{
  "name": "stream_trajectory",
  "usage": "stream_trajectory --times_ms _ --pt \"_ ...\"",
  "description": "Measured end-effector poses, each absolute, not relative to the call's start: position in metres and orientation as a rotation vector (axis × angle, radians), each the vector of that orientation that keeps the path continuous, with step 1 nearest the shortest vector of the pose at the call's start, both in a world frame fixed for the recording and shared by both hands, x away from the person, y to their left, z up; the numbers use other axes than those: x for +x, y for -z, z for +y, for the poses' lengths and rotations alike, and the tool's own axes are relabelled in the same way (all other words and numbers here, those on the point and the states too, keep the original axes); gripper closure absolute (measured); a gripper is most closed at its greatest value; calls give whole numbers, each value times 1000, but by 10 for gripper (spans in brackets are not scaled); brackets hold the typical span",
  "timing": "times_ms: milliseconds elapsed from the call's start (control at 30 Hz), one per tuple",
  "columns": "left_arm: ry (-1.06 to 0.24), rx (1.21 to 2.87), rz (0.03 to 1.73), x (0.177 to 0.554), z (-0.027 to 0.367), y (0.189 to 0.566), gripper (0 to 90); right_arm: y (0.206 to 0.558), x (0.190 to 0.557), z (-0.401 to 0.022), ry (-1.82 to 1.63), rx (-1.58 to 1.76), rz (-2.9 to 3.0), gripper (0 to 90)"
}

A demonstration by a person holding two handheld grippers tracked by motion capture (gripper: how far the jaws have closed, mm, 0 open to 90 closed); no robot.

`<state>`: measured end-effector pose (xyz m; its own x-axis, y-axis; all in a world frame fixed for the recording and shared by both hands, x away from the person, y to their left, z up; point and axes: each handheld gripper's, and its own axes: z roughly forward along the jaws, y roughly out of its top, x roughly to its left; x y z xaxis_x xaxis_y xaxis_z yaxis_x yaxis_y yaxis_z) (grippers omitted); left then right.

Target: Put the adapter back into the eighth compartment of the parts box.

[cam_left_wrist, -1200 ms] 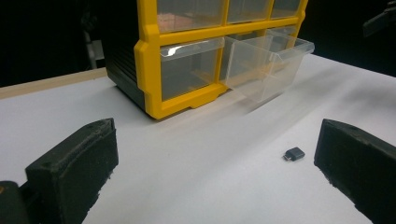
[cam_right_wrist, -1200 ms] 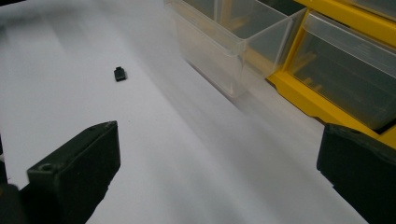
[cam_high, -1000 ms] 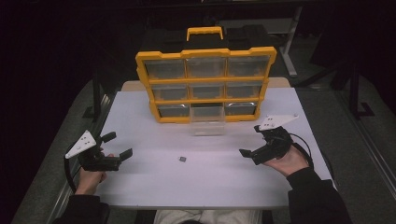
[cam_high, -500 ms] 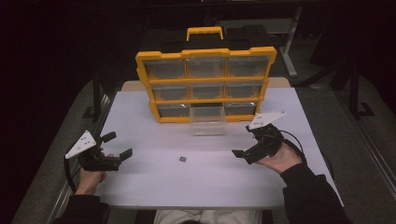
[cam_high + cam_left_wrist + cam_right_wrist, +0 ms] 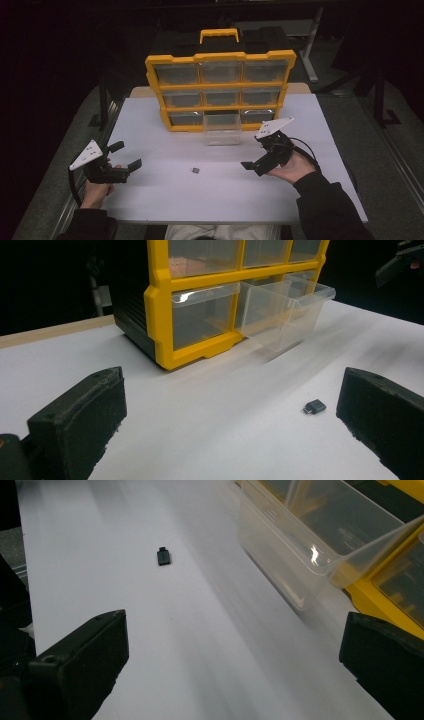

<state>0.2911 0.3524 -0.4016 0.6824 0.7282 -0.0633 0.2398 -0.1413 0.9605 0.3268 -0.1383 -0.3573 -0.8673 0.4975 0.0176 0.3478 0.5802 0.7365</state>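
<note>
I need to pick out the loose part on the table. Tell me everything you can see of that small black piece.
The small black piece is a tiny dark block, roughly rectangular, with a narrower stub at one end, like a little plug adapter; it looks like matte plastic. It lies flat on the white table, alone, in front of the pulled-out clear drawer and apart from it. It sits between the left gripper and right gripper; neither touches it.

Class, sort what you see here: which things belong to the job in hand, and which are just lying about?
In the job:
small black part
pulled-out clear drawer
right gripper, jaws open
left gripper, jaws open

Just about:
other drawers of the yellow organizer
white table
</note>
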Motion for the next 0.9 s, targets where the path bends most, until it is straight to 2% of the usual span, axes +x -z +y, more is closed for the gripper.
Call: stream_trajectory --times_ms 900 --pt "-510 1707 783 291 352 402 0 357 336 -98 -1082 610 2739 0"
